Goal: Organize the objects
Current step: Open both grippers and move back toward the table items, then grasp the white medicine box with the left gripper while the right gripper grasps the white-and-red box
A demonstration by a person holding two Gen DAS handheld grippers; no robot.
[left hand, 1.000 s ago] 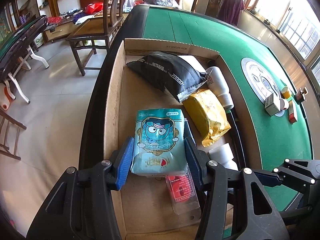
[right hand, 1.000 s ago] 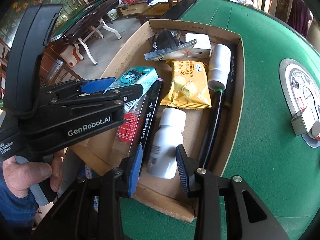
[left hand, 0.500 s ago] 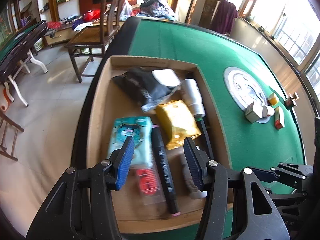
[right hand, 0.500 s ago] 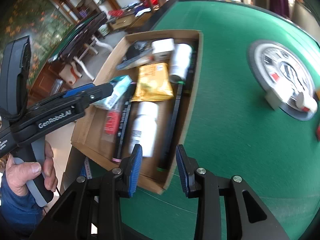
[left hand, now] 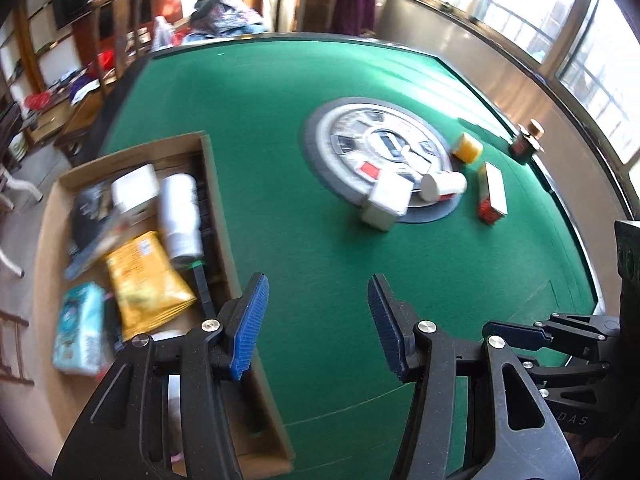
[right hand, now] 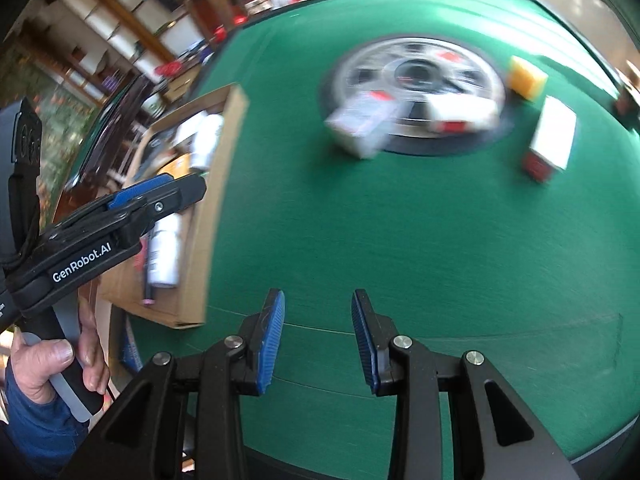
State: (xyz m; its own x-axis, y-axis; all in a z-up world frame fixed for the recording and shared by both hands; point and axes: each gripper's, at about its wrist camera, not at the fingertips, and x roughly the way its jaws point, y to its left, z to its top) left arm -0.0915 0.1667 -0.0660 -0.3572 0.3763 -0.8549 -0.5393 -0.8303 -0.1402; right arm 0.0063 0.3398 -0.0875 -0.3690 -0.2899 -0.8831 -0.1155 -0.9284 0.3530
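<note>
Holding snack packets (left hand: 146, 284) and bottles (left hand: 180, 214), cardboard box (left hand: 216, 208); both hand-held grippers (left hand: 318, 322) (right hand: 318, 338) empty, parted.

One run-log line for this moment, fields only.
left hand-held gripper: open, empty | right hand-held gripper: open, empty | both over green table | cardboard box: filled | loose items by centre dial
</note>
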